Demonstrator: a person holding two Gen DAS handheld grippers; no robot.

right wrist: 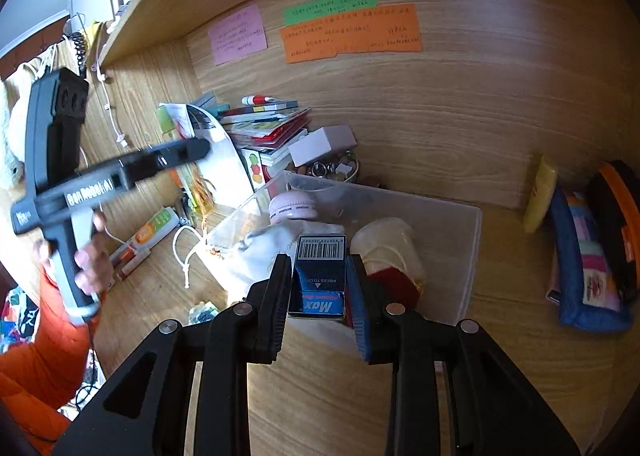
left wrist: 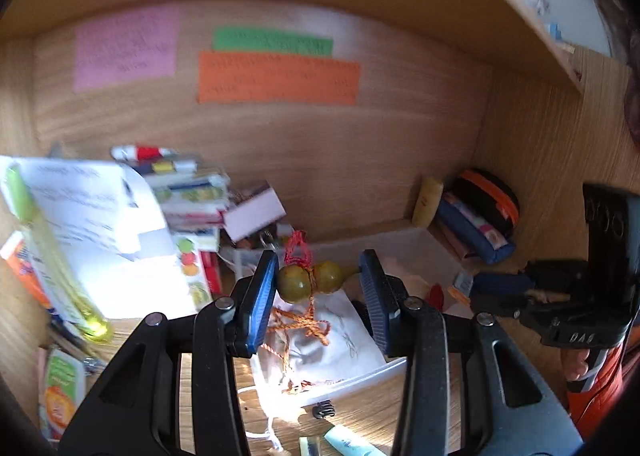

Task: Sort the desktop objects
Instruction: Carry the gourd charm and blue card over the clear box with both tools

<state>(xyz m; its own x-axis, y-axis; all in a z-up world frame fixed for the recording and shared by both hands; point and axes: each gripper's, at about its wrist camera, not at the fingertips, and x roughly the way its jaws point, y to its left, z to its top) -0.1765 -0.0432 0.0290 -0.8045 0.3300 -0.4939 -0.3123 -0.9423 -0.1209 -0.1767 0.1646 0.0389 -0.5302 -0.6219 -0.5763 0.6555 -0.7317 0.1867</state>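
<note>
I have a small green gourd charm (left wrist: 314, 280) pinched end to end in my left tongs (left wrist: 318, 280), its red and orange cord (left wrist: 302, 322) dangling free, so it hangs in the air over the clear plastic bin (right wrist: 472, 223). My right tongs (right wrist: 318, 288) are clamped narrow on a small blue box (right wrist: 320, 276) with a barcode label, also held above that bin. Inside the bin I can make out a white cloth pouch (right wrist: 264, 252), a pink round case (right wrist: 291, 209) and a cream cup with a red part (right wrist: 390, 252), so some sorting looks done, though I cannot say whether my two items are going in or coming out. Plenty is left: a leaning stack of books and papers (right wrist: 264, 127) at the back left, a white box (right wrist: 322, 143) and a heap of keyrings (right wrist: 336, 167) behind the bin, tubes and packets (right wrist: 148, 232) scattered on the tabletop (right wrist: 500, 336). The pencil cases (right wrist: 592, 256) and yellow tube (right wrist: 540, 191) at the right look parked, possibly already grouped.
</note>
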